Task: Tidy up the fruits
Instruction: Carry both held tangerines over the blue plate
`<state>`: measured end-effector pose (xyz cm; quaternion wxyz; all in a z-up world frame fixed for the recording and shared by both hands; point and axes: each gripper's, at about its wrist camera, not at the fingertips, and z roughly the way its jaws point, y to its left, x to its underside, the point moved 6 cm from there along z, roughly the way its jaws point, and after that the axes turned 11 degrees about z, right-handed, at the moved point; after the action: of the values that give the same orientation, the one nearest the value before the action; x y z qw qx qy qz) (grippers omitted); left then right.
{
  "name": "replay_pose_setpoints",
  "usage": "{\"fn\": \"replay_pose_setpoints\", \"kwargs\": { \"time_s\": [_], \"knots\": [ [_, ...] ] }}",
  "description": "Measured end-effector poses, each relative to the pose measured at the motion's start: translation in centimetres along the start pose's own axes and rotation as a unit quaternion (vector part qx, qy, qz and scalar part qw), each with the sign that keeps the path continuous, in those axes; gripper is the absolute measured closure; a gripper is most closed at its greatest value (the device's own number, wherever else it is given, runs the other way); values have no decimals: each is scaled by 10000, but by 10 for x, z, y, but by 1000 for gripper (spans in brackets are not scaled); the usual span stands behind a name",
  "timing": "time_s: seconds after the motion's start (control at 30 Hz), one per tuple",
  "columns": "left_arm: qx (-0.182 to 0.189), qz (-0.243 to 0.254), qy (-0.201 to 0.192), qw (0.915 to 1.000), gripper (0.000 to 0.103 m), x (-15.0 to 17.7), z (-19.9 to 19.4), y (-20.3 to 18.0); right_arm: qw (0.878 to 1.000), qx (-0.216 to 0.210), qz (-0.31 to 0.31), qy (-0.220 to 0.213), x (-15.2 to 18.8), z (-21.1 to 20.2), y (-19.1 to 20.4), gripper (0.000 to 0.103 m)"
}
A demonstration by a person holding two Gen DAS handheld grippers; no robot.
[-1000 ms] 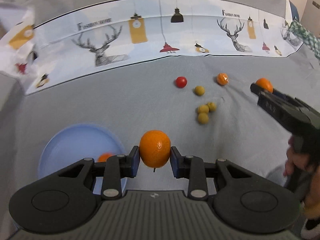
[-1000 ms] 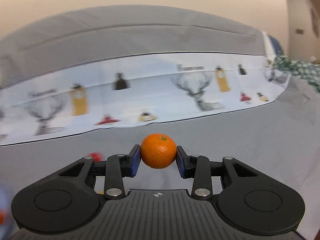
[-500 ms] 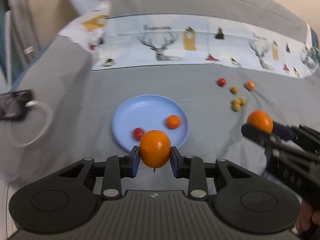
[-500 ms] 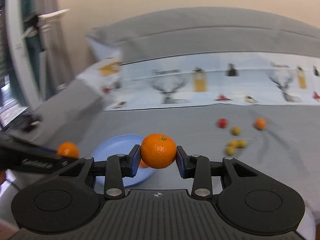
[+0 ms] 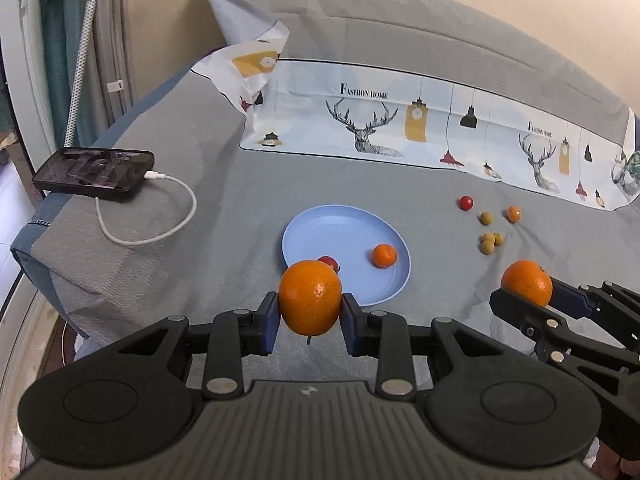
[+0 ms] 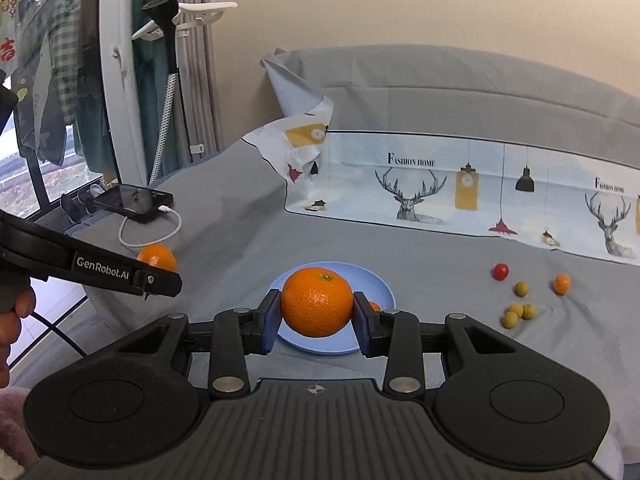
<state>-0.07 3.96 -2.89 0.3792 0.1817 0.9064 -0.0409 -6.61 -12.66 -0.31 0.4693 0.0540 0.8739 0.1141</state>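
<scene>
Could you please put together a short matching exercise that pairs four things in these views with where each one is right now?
Things:
1. small orange
2. phone
3. red tomato
4. large orange

Places:
A. on the grey cloth near the yellow-green fruits
B. between the left gripper fingers
C. on the blue plate
D. at the cloth's far left edge, cable plugged in

Pairs: 1-C, 2-D, 3-A, 4-B

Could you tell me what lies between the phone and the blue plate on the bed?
In the left wrist view, only the white charging cable loops out from the phone toward the blue plate; beyond that loop the grey sheet is bare.
</scene>
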Motion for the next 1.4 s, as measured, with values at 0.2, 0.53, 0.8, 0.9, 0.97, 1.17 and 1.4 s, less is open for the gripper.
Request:
{"fn": "replay_pose_setpoints", "kwargs": {
  "time_s": [0.2, 0.53, 0.8, 0.9, 0.97, 1.17, 1.4],
  "knots": [
    [-16, -90, 3, 10000, 67, 2, 0, 4, 10000, 11, -81, 19, 1, -1, 4, 64],
    [-20, -104, 32, 9999, 67, 2, 6, 5, 9999, 13, -89, 135, 2, 10, 2, 64],
    [1, -128, 83, 9999, 67, -1, 13, 5, 9997, 58, -50, 225, 5, 18, 2, 64],
    [-2, -142, 101, 9998, 67, -3, 17, 6, 9996, 65, -39, 263, 6, 21, 1, 64],
    [5, -161, 120, 9998, 67, -4, 19, 6, 9996, 73, -31, 283, 6, 23, 0, 64],
    [12, -190, 141, 9997, 67, -7, 26, 9, 9994, 91, -35, 343, 7, 29, 0, 64],
    [27, -193, 170, 9997, 67, -9, 31, 8, 9991, 108, -14, 412, 7, 33, -3, 64]
  ]
}}
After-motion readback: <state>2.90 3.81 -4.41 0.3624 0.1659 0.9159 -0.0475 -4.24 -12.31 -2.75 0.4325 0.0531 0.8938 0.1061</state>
